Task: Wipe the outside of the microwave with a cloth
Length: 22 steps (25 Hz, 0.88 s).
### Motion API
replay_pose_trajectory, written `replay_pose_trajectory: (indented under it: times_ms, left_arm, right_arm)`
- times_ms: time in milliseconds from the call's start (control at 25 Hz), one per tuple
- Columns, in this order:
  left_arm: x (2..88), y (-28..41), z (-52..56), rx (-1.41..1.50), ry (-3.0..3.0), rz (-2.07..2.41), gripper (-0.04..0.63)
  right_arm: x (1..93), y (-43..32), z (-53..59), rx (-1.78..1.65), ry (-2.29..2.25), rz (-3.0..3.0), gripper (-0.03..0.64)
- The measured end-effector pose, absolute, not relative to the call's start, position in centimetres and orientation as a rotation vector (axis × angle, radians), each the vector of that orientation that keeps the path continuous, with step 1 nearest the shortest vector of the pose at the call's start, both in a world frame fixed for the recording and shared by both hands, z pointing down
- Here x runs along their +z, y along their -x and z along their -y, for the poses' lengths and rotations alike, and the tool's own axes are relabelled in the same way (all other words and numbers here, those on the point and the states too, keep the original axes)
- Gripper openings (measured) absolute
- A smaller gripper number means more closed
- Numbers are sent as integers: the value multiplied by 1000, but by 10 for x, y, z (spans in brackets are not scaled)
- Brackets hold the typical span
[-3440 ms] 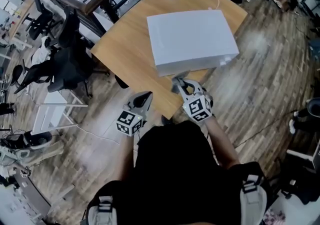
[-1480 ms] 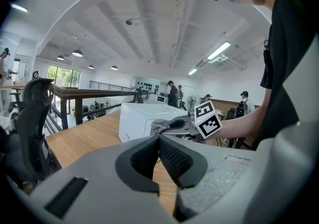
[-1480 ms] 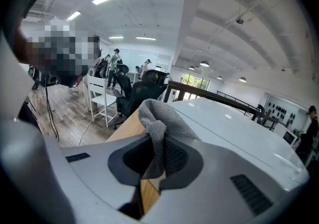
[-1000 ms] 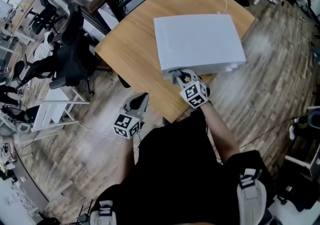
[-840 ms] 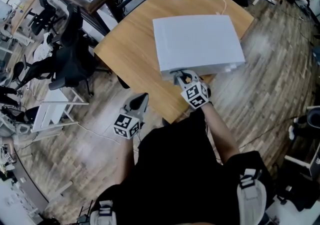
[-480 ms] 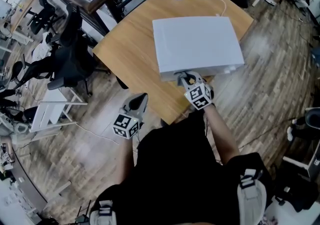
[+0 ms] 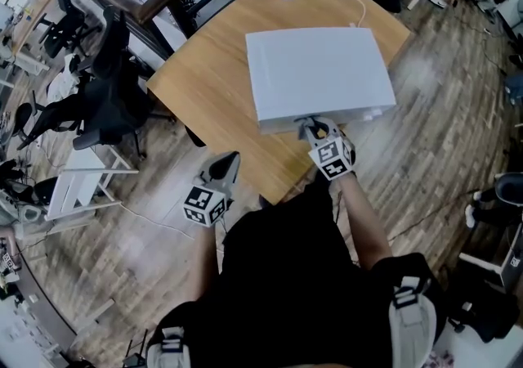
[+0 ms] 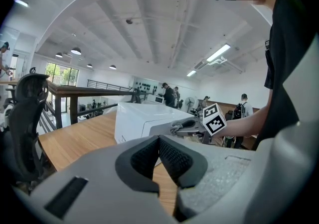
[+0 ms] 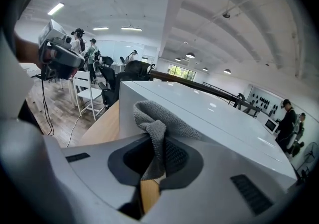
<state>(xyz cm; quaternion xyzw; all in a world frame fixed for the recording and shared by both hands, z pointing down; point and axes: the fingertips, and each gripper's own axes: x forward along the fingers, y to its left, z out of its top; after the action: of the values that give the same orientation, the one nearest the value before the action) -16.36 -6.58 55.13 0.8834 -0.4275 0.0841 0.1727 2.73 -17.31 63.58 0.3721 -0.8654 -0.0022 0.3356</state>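
Wooden table (image 7: 204,72) bearing white microwave (image 7: 315,68), right hand-held gripper (image 7: 310,124) clamping grey cloth (image 9: 155,118) against it, left hand-held gripper (image 7: 228,161) closed, empty

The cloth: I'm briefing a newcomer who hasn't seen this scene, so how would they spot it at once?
On the light wooden table stands a white box-shaped microwave. At its near face, the right hand-held gripper holds a small grey knitted cloth at the upper edge. It is the only soft, crumpled thing among smooth, hard surfaces.
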Motion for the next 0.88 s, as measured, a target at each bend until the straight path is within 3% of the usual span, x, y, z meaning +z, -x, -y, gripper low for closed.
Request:
replay_pose_trajectory:
  times_ms: [880]
  left_arm:
    - [544, 157, 73, 240, -2518, 1190, 2]
  right_arm:
    - [627, -120, 189, 39, -1160, 2126, 28]
